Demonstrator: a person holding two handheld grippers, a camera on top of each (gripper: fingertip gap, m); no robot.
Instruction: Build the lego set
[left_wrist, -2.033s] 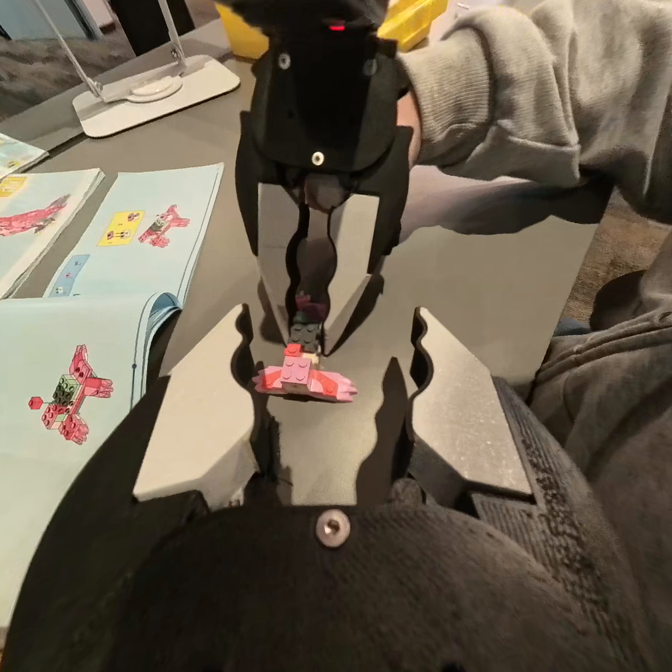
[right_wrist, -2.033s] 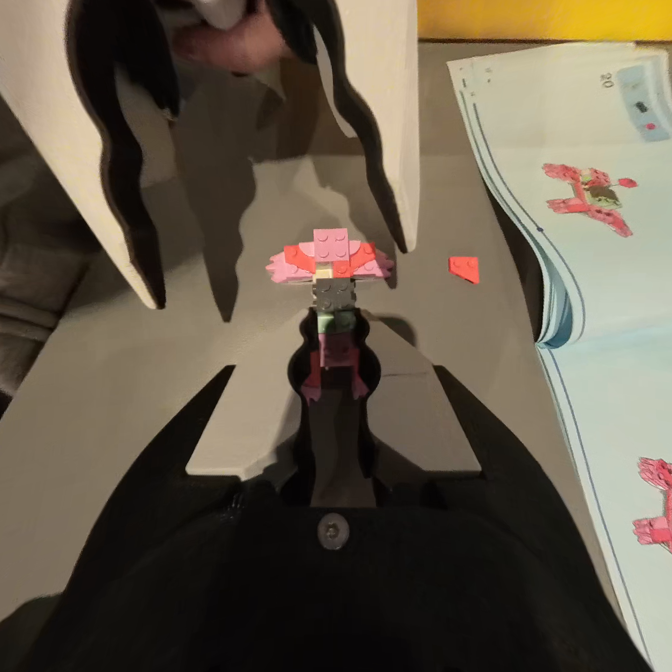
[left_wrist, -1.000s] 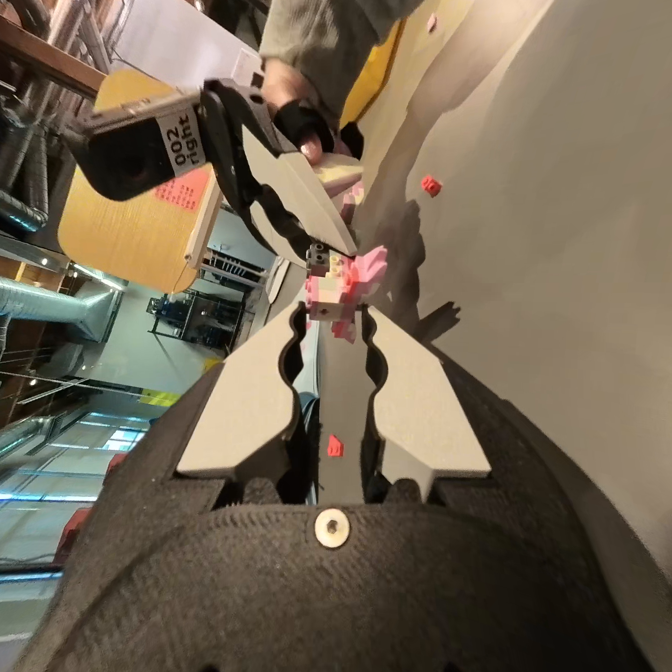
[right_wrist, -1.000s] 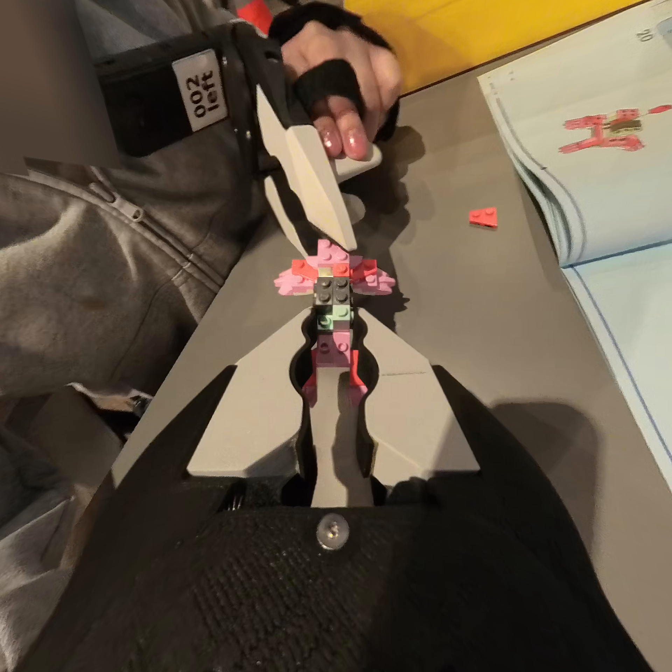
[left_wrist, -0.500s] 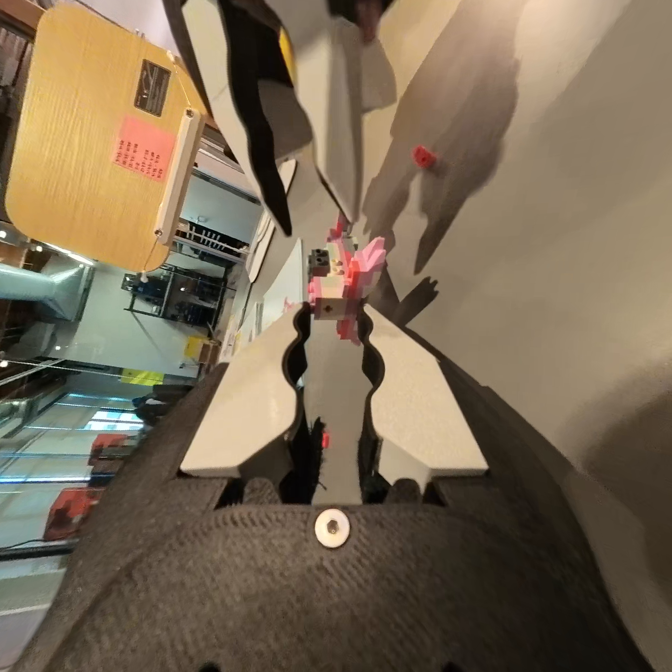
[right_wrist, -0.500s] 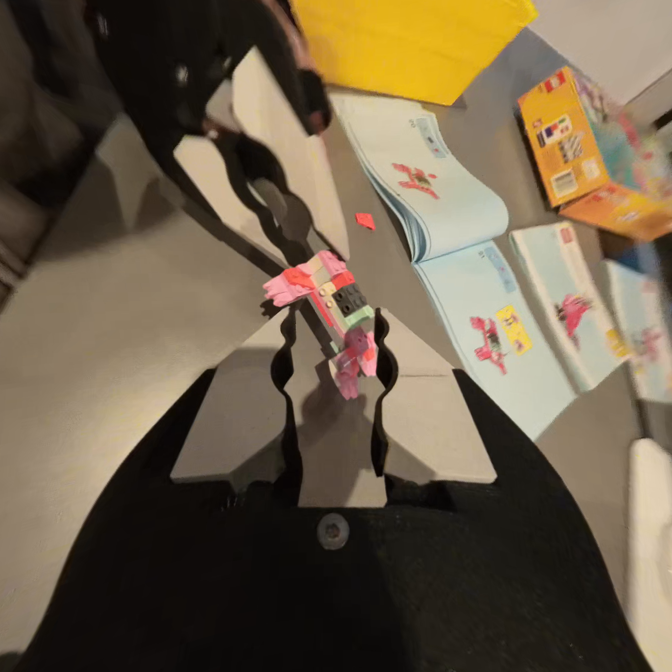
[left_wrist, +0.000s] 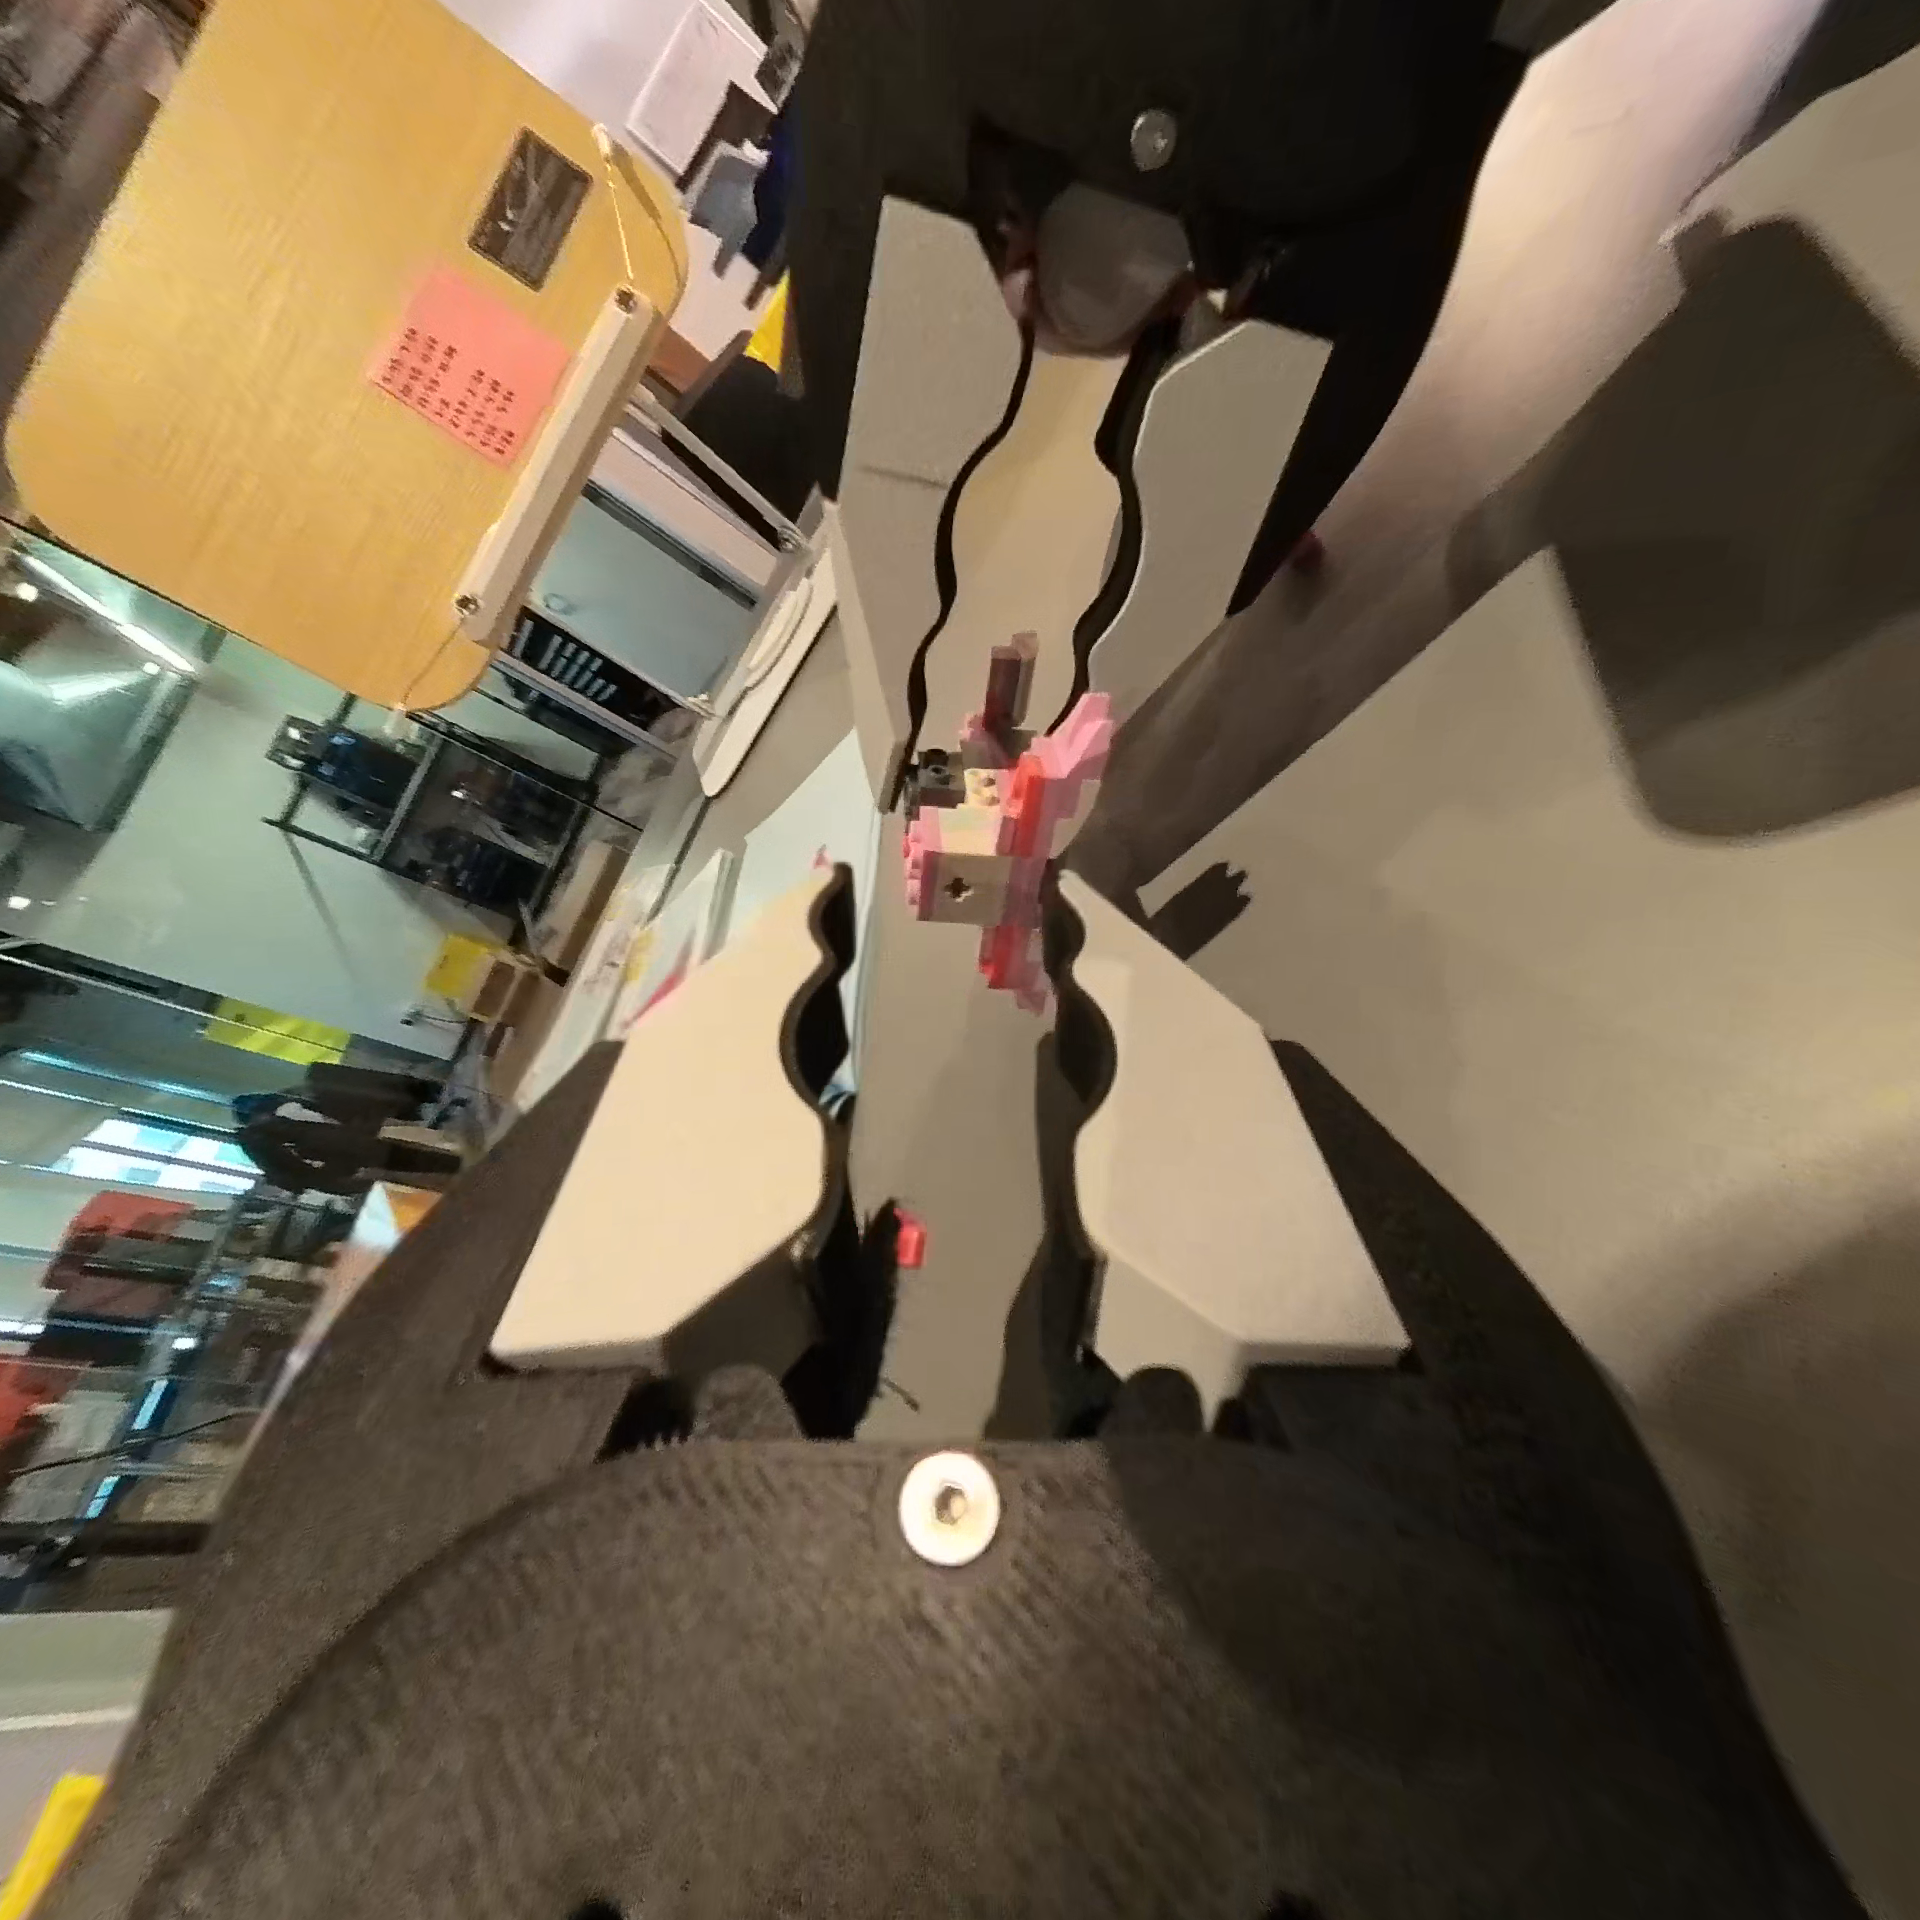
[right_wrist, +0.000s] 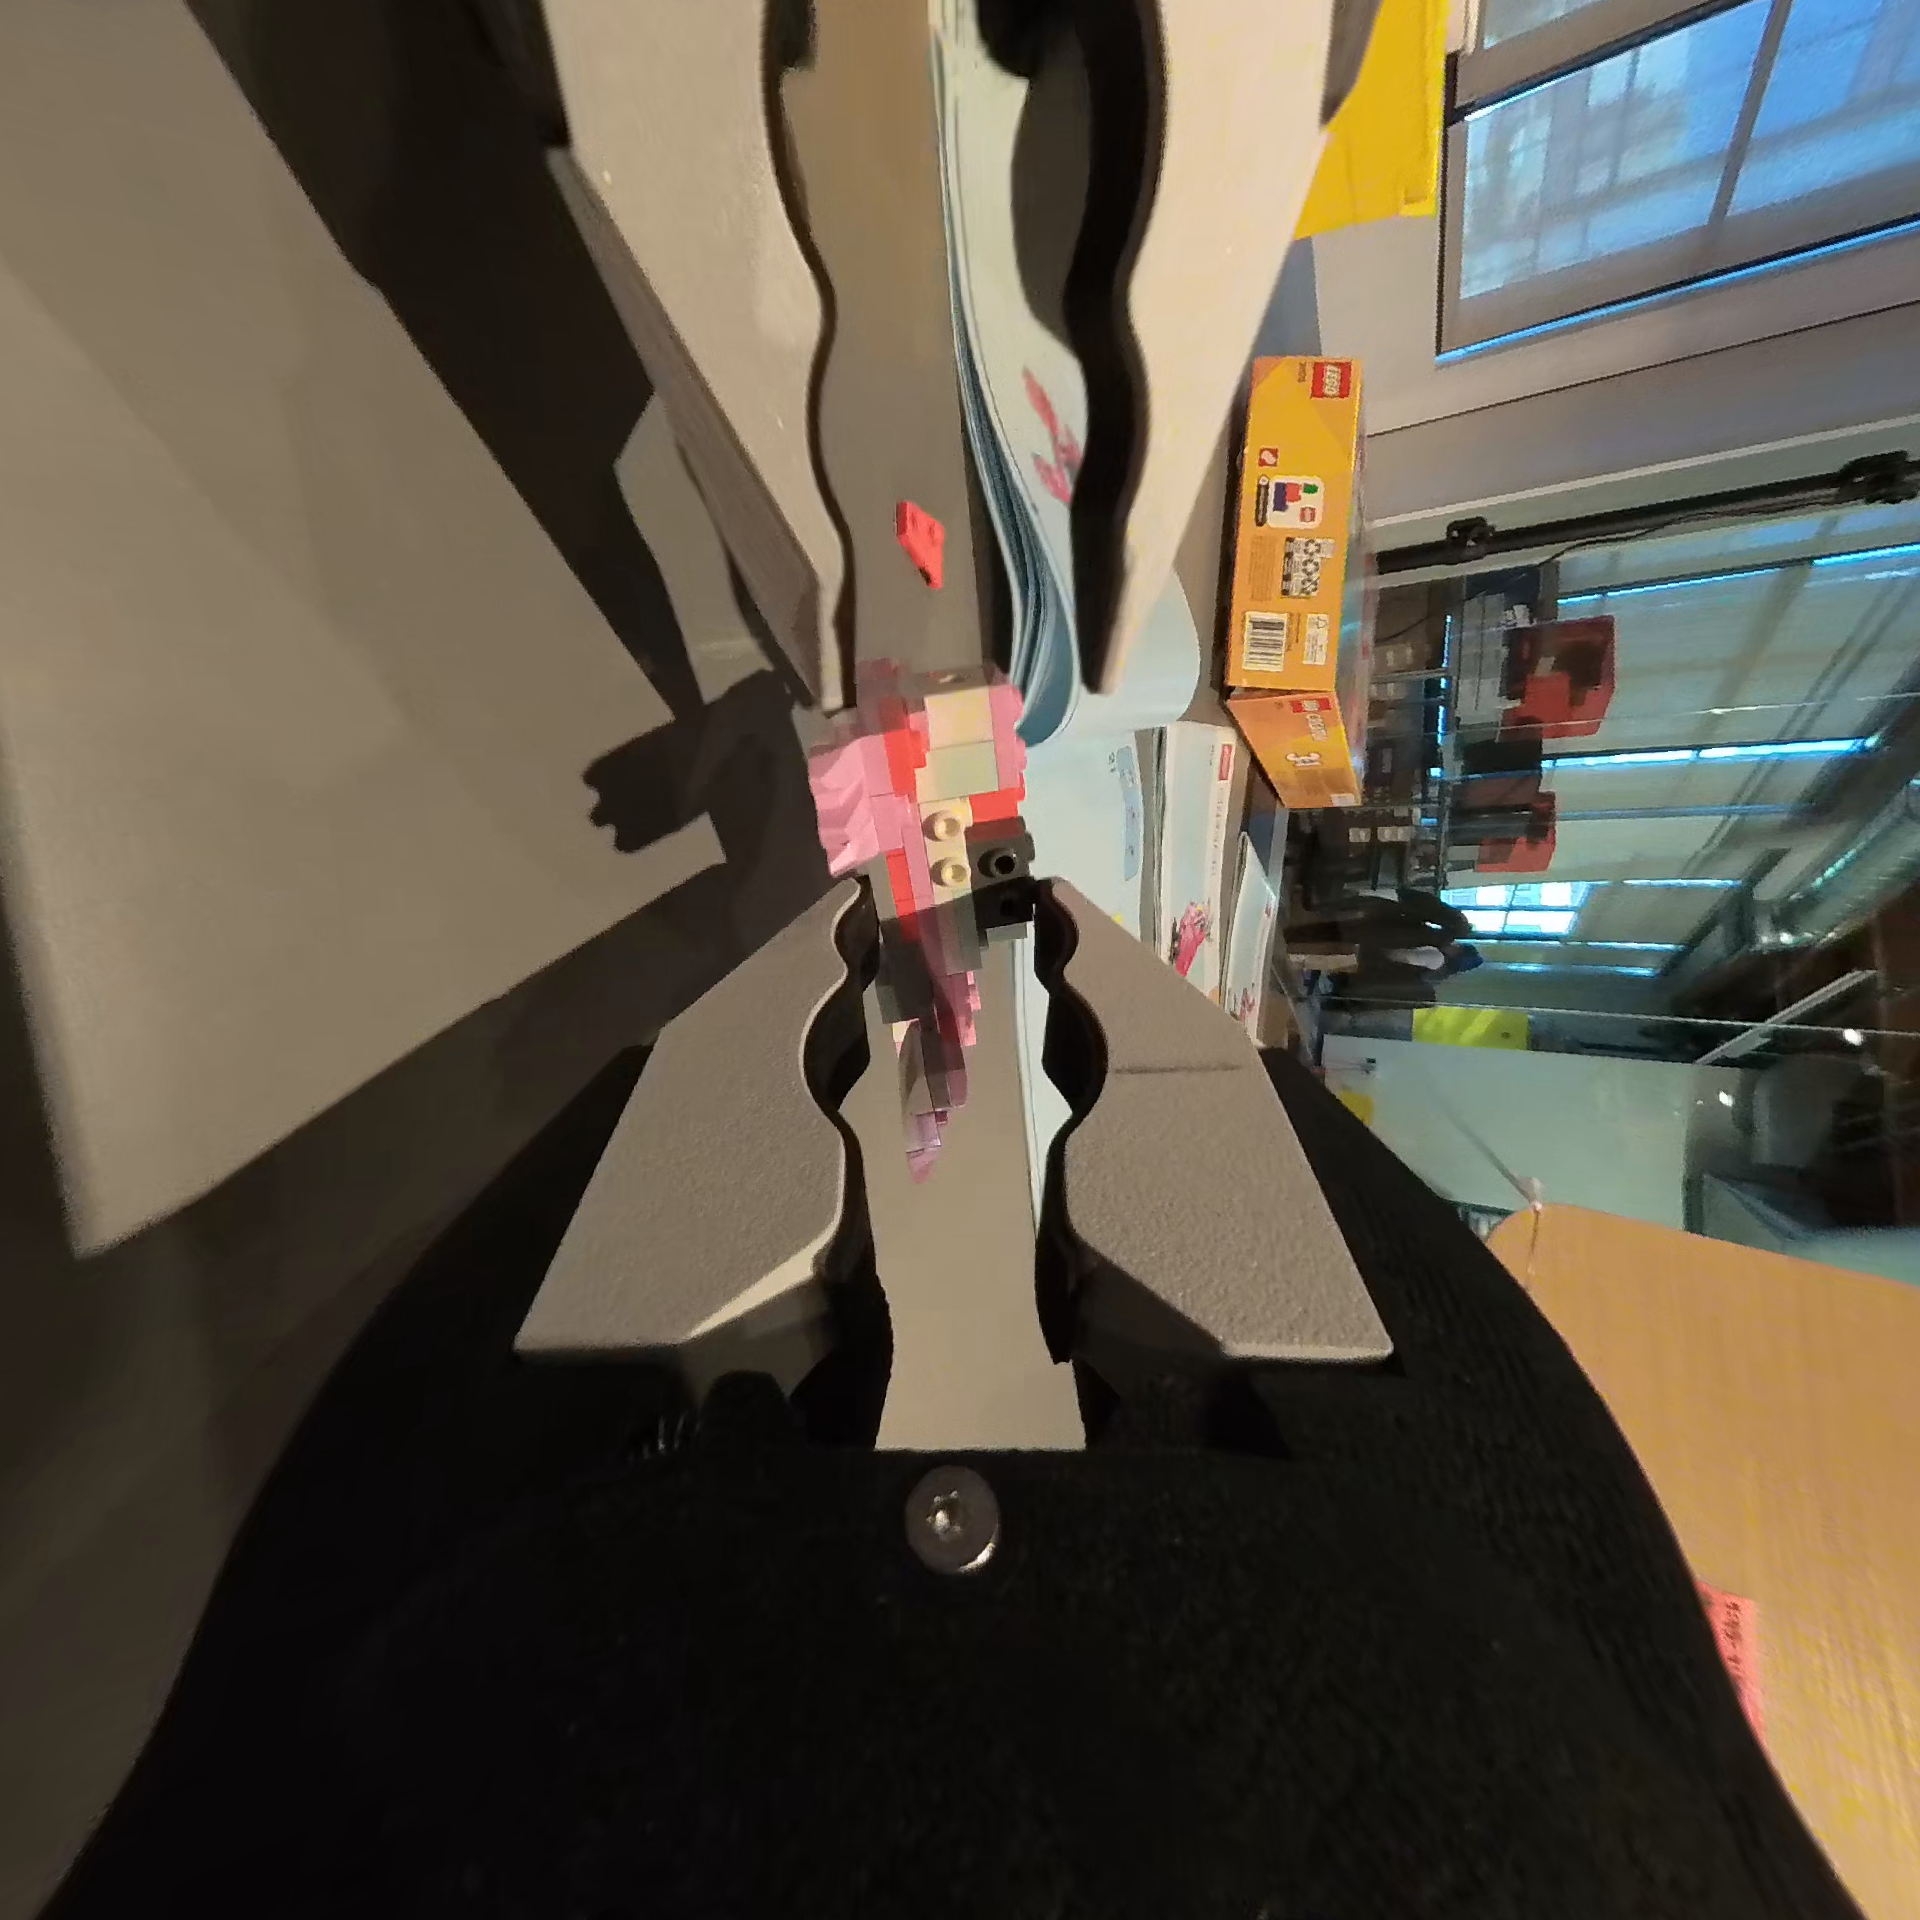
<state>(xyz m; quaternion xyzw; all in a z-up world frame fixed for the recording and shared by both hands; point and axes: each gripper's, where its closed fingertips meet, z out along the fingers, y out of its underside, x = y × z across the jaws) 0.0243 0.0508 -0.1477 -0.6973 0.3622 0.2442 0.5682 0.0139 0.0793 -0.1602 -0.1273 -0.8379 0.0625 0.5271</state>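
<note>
A small pink, red and black lego model (left_wrist: 961, 883) is held in the air between my two grippers, which face each other tip to tip. My right gripper (right_wrist: 948, 894) is shut on the model's (right_wrist: 914, 769) black and pink body. In the left wrist view the right gripper (left_wrist: 987, 758) comes in from above. My left gripper (left_wrist: 951, 888) stands around the model's other end. Its jaws are a little wider than the model, with a gap on one side. A loose red piece (right_wrist: 920, 535) lies on the grey table (right_wrist: 312, 623).
Both views are rolled sideways, so the table (left_wrist: 1507, 1039) looks upright. Open light-blue instruction booklets (right_wrist: 1039, 623) lie beyond the red piece (left_wrist: 911, 1244). An orange lego box (right_wrist: 1294, 520) stands farther off, and a cardboard box (right_wrist: 1714, 1507) is at the right.
Both grippers lifted the model off the table and rolled sideways. The right gripper opened half a second ago and has now closed on the model. The left gripper's jaws have widened slightly.
</note>
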